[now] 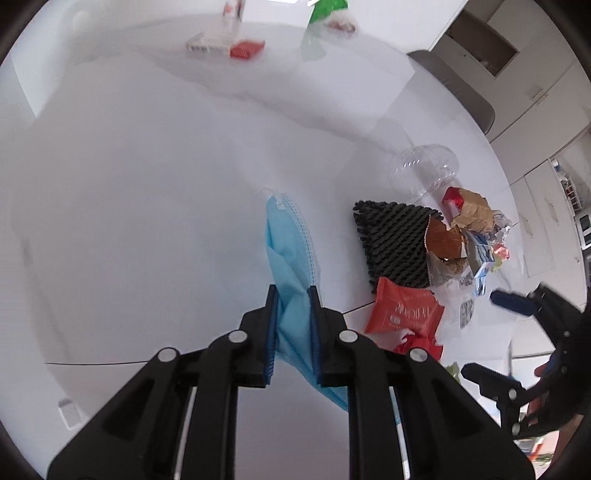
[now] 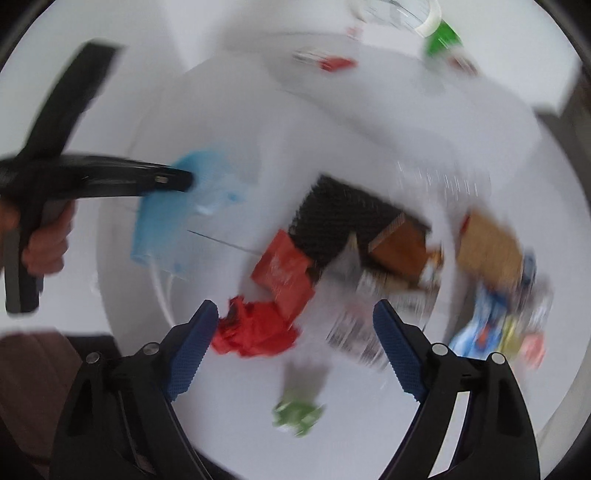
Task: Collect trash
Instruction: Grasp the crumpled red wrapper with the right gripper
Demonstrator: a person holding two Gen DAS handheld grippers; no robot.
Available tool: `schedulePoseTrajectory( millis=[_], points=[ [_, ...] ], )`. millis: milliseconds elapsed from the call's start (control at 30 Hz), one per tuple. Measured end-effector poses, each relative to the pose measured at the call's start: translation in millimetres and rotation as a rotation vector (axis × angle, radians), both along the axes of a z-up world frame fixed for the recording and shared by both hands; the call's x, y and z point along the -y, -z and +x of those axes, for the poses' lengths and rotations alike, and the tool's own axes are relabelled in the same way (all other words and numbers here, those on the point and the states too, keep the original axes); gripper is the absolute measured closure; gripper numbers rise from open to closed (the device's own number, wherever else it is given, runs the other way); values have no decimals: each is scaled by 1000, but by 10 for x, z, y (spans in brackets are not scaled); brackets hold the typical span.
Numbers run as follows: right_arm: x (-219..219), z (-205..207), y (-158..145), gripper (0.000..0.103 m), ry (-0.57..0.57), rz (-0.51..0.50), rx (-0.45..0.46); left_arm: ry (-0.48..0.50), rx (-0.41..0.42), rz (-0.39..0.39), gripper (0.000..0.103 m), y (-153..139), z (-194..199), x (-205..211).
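My left gripper (image 1: 291, 295) is shut on a light blue face mask (image 1: 288, 243) that hangs from its jaws over the white table (image 1: 129, 221). The mask also shows in the blurred right wrist view (image 2: 173, 214), held by the left gripper (image 2: 184, 181). A trash pile lies to the right: a black foam mesh (image 1: 395, 243), an orange-red wrapper (image 1: 402, 314), brown paper (image 1: 472, 214) and a clear plastic cup (image 1: 424, 170). My right gripper (image 2: 295, 314) is open and empty above crumpled red trash (image 2: 255, 328); it also shows at the right edge of the left wrist view (image 1: 491, 332).
A red box (image 1: 245, 48), a white box (image 1: 207, 42) and a green bag (image 1: 325, 11) sit at the table's far side. A green scrap (image 2: 295, 413) lies near the right gripper. Cabinets (image 1: 517, 74) stand beyond the table on the right.
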State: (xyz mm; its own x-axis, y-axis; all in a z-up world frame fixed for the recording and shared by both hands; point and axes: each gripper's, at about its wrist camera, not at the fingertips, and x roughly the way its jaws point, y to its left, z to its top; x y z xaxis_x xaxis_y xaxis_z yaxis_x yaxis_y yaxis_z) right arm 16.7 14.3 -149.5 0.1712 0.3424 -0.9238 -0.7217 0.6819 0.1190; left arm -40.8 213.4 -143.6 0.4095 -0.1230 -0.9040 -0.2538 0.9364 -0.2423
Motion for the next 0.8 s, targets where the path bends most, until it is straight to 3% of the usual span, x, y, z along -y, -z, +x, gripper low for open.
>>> schedulePoseTrajectory(
  millis=[167, 400, 433, 500, 600, 800],
  points=[
    [100, -135, 164, 17, 277, 71, -110, 17, 42, 25, 88, -255, -163, -62],
    [-210, -183, 452, 19, 409, -5, -80, 147, 75, 98, 88, -457, -133, -48],
    [-239, -175, 482, 23, 417, -19, -77, 173, 77, 101, 88, -466, -102, -33],
    [-273, -175, 521, 49, 428, -30, -81, 208, 81, 112, 88, -493, -72, -15],
    [-208, -200, 520, 66, 474, 24, -125, 258, 97, 129, 88, -549, -36, 36],
    [86, -317, 410, 71, 546, 191, -193, 324, 122, 129, 88, -641, 2, 203]
  ],
)
